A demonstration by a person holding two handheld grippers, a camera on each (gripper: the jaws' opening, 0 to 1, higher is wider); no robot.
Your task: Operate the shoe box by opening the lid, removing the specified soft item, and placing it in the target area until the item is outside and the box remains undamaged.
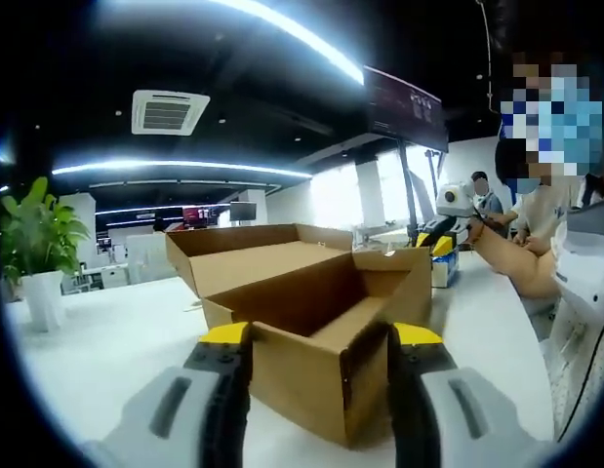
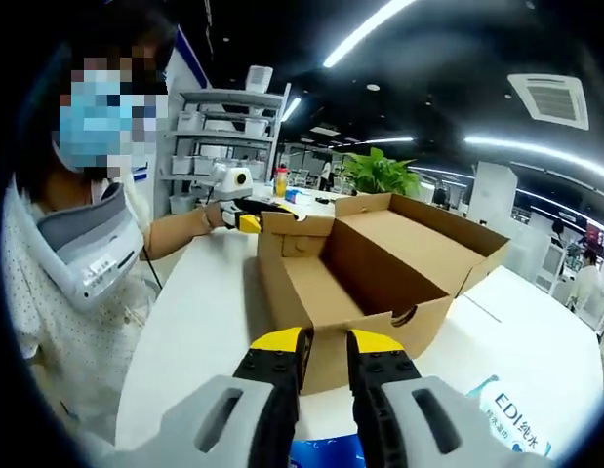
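The brown cardboard shoe box [image 1: 311,322] stands open on the white table [image 1: 106,341], its lid folded back flat behind it. No item shows inside the box [image 2: 380,263]. My left gripper [image 1: 321,341] is open, its jaws wide apart on either side of the box's near end. My right gripper [image 2: 326,341] is open by a narrow gap, just in front of the opposite end wall with bare cardboard showing between the jaws. A white and blue soft packet [image 2: 521,424] lies on the table to the right of the right gripper. Each gripper shows small in the other's view, the right gripper [image 1: 436,237] and the left gripper [image 2: 245,220], one at either end of the box.
A person [image 2: 77,253] stands close at the table's long side, arms reaching to both grippers. A potted plant [image 1: 33,244] stands on the table beyond the box. Shelving [image 2: 223,127] with containers lies behind the person. Bare table [image 2: 199,322] surrounds the box.
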